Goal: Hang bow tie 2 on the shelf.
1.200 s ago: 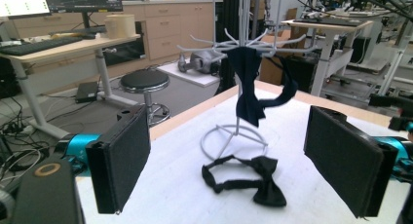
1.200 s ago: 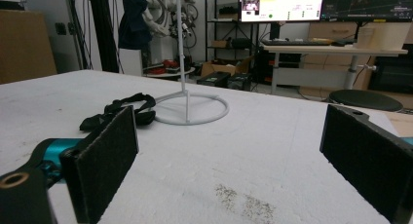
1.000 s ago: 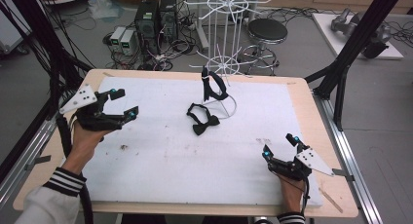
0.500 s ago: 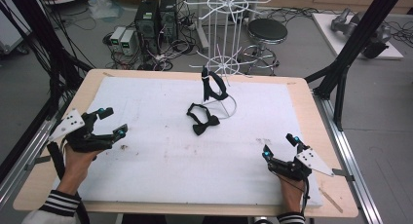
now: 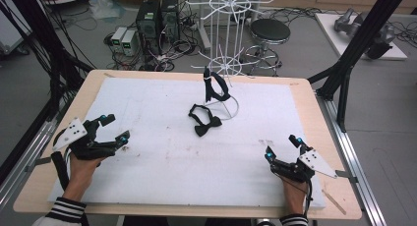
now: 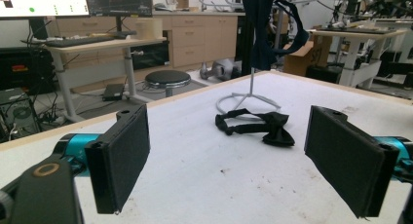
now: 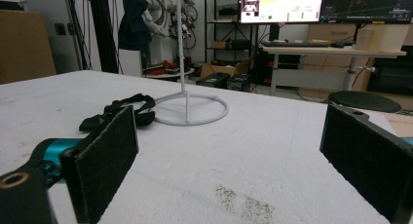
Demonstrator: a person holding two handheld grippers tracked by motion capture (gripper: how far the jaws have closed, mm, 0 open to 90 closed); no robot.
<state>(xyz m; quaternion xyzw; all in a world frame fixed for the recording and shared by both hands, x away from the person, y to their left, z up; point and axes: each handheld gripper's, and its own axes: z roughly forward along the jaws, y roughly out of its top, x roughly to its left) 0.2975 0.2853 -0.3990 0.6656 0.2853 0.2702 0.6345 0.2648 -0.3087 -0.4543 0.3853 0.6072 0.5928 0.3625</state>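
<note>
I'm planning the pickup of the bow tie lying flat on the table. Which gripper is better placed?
Probably left: the left gripper is open and, in its own view, the bow tie lies between its jaws. The right gripper, also open, sees it off-centre.

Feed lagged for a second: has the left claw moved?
Yes. The left claw has drawn back toward the person and the table's left edge, away from the bow tie.

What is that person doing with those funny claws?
A person holds a hand-held gripper in each hand, left and right, both open and empty, near the front of the white table. One bow tie lies in the middle; another hangs on the wire rack. Nothing is grabbed yet.
</note>
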